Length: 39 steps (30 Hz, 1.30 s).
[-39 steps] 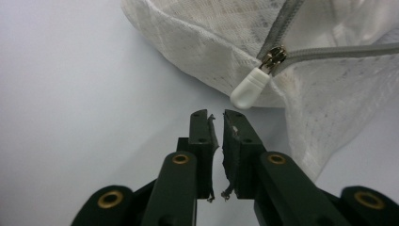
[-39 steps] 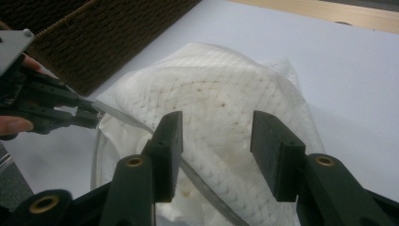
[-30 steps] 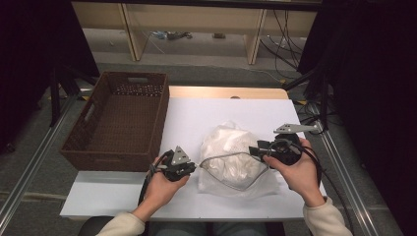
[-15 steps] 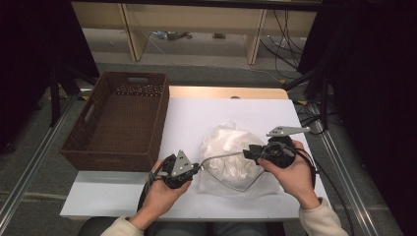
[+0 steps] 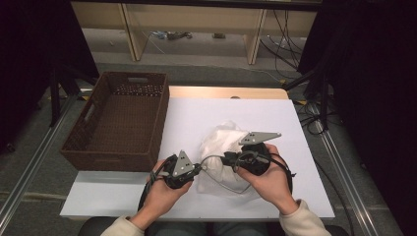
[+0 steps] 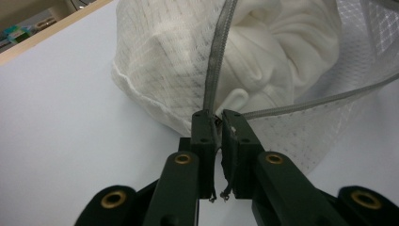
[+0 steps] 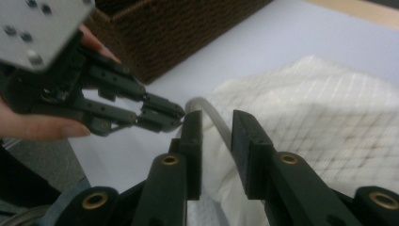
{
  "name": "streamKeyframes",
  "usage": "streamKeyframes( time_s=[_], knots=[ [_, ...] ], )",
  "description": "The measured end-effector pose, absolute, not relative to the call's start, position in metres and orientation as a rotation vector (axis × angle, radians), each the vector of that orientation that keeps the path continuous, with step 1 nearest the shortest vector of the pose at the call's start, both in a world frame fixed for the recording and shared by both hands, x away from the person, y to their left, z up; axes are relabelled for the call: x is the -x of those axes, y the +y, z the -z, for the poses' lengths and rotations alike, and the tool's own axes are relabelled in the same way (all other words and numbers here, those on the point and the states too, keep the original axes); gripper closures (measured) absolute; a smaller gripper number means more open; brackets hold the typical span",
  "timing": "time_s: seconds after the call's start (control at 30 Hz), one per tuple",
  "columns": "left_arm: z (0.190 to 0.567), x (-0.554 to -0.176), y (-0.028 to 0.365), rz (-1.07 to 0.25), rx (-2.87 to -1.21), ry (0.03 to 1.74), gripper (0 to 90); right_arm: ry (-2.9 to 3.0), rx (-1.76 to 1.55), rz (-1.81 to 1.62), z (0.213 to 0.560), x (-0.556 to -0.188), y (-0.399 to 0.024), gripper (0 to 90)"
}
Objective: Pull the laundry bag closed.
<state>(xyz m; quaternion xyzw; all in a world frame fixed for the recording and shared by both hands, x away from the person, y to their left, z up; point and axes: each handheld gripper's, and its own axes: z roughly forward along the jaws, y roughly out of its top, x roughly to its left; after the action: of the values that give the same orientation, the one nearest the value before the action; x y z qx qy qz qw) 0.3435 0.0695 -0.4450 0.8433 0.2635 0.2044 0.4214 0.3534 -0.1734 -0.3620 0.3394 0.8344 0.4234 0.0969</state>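
- Wicker basket (image 5: 118,123): a dark woven basket, seemingly empty, stands at the far left of the white table (image 5: 305,128), its near wall just beside the left hand (image 5: 160,194). It closes off the left side to any sweep of the arms.
- Left tongs (image 5: 197,167): seen in the left gripper view (image 6: 215,123), the jaws stand almost closed, a thin gap between them, their tips pinching the point where the grey zipper band (image 6: 214,66) of the bag begins. They appear to hold the zipper end, though the exact piece caught is too small to tell.
- Mesh laundry bag (image 5: 223,147): it lies near the middle of the table towards the near edge, between the two hands, stuffed with crumpled white cloth (image 6: 282,52). It is judged light, soft and shapeless; the net will stretch and slide over the smooth table rather than resist a pull, so the firmer zipper band is the sounder place to take hold, with one end anchored.
- Right tongs (image 5: 227,160): in the right gripper view (image 7: 215,123) the jaws stand partly open, astride the curved grey band without yet closing on it; nothing is held.
- Open room: bare table extends beyond and to the right of the bag; the near edge lies close under the wrists, and cables trail on the floor (image 5: 314,118) past the right edge.
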Motion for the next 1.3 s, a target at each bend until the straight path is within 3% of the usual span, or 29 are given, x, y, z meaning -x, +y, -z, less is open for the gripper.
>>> streamKeyframes(
  time_s=[0.3,0.63,1.3],
  knots=[
    [0.444,-0.342,0.08,-0.513,-2.118,0.683,80.1,2.57,-0.998,-1.203,0.374,-0.341,-0.154,76.2],
    [0.447,-0.344,0.082,-0.485,-2.152,0.694,78.3,2.593,-1.074,-1.14,0.405,-0.357,-0.137,77.8],
    [0.45,-0.345,0.083,-0.485,-2.147,0.734,76.9,2.615,-1.047,-1.09,0.413,-0.366,-0.115,78.2]
  ],
)
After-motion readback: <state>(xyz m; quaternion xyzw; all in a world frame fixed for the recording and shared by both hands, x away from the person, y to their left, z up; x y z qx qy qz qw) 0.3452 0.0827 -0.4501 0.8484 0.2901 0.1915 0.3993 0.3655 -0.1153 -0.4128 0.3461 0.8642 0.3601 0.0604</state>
